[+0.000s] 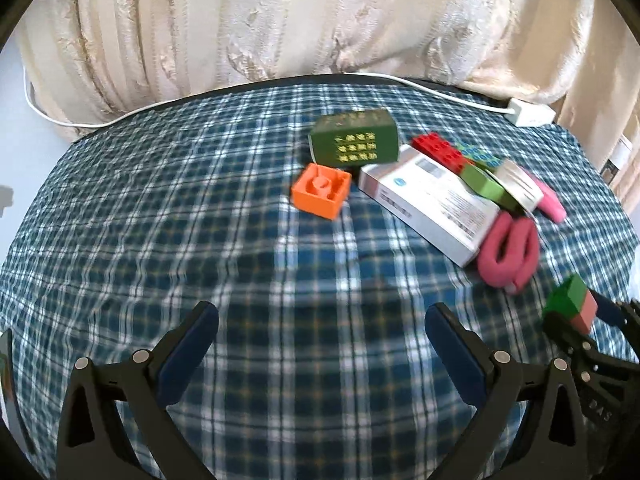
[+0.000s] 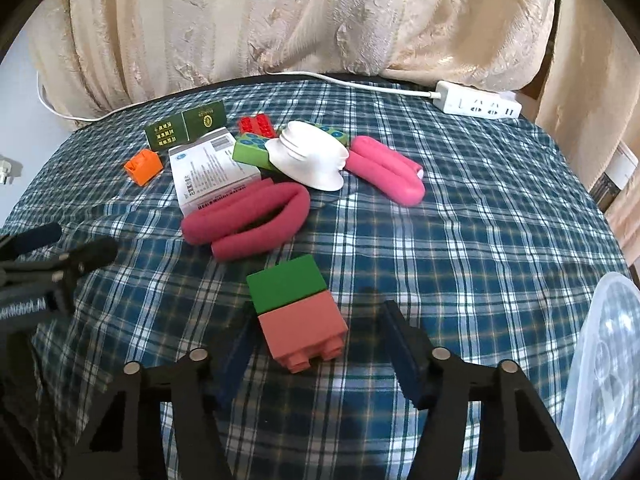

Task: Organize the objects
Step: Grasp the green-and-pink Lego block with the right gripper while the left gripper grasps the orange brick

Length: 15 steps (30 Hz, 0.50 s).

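Two wrist views of a bench covered in a blue-and-white plaid cloth, with a cream curtain behind it.

The left claw hangs above bare cloth with its jaws wide apart and nothing between them.

The right claw points down at a two-brick stack, a green brick joined to a pink one, which lies tilted between its jaws with the pink studs facing the camera. The left pad lies against or just beside the stack. The right pad stands clear of it, with cloth visible in the gap, so the claw is not clamped.

The remaining items cluster at the far side of the bench:
- an orange brick, just beside a dark green box;
- a white carton;
- a red brick;
- a light green brick, partly under a white hat-shaped object;
- two folded pink foam tubes, one touching the carton and the other to the right of the white object.

A white power strip lies at the far edge. A clear plastic container shows at the right border of the right wrist view.
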Motion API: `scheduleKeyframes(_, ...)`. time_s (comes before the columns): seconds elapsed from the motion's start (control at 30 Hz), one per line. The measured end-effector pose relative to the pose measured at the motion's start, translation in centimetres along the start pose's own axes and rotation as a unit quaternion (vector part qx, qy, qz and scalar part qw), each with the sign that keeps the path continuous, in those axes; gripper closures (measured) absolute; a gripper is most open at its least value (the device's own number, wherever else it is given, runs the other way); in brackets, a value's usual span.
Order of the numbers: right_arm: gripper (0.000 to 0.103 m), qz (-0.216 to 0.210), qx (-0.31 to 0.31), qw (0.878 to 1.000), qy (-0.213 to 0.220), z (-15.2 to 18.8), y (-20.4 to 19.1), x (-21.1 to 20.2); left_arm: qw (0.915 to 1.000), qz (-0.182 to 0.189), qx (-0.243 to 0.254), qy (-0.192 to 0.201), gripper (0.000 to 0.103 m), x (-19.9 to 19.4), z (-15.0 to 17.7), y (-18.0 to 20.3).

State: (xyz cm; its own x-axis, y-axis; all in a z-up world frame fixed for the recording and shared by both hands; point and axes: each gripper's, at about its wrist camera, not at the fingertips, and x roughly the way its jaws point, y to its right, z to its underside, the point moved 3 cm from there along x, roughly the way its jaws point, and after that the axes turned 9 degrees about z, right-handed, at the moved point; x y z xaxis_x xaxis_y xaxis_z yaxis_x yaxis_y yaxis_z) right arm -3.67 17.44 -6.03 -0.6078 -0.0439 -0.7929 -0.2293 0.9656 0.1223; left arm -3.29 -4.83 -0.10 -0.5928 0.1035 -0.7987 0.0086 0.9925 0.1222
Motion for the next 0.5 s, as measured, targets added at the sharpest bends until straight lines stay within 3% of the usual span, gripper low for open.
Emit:
scheduleKeyframes(0.1, 0.043, -0.002, 0.000, 1.000, 0.004, 0.0, 0.0, 0.0, 1.0000, -0.003, -0.004, -0.005, 0.007, 0.4, -0.7, -0.5)
scheduleKeyframes(0.4, 0.043, -0.002, 0.001, 1.000, 0.014, 0.2, 0.0, -0.1, 0.9995, -0.031, -0.007, -0.006, 0.010, 1.8, -3.2, -1.6)
scheduleKeyframes(0.5, 0.043, -0.003, 0.002, 1.000, 0.014, 0.1, 0.0, -0.1, 0.9991, -0.040, -0.008, -0.008, 0.015, 2.6, -4.0, -2.0)
